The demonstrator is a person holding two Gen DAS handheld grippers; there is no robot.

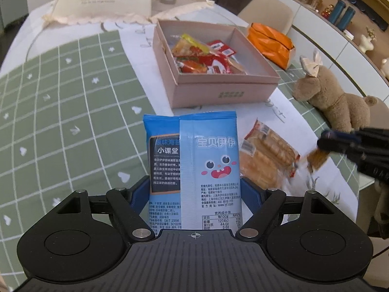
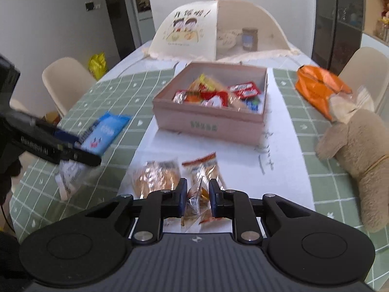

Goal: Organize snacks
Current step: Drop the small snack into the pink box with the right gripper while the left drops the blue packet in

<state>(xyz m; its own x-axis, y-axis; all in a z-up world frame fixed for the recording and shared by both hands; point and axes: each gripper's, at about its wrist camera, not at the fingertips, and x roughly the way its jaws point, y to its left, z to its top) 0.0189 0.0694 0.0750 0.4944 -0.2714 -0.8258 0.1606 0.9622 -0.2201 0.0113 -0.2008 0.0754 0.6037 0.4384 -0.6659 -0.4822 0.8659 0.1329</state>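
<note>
My left gripper [image 1: 194, 192] is shut on a blue seaweed snack packet [image 1: 194, 160] and holds it upright above the table, short of the pink cardboard box [image 1: 218, 92]. The box holds several red and yellow snack packets [image 1: 199, 58]. My right gripper [image 2: 197, 196] is shut on a small clear snack packet [image 2: 198, 197] with orange contents. Two clear packets of biscuits lie just beyond it on the white paper, one to the left [image 2: 155, 177] and one straight ahead [image 2: 203, 166]. The right wrist view shows the left gripper with the blue packet [image 2: 107, 131] at the left.
A brown plush toy [image 2: 359, 150] lies at the right on the green checked tablecloth [image 2: 116, 92]. An orange bag [image 2: 318, 87] sits behind it. A mesh food cover [image 2: 214, 31] stands at the far end. Chairs stand around the table.
</note>
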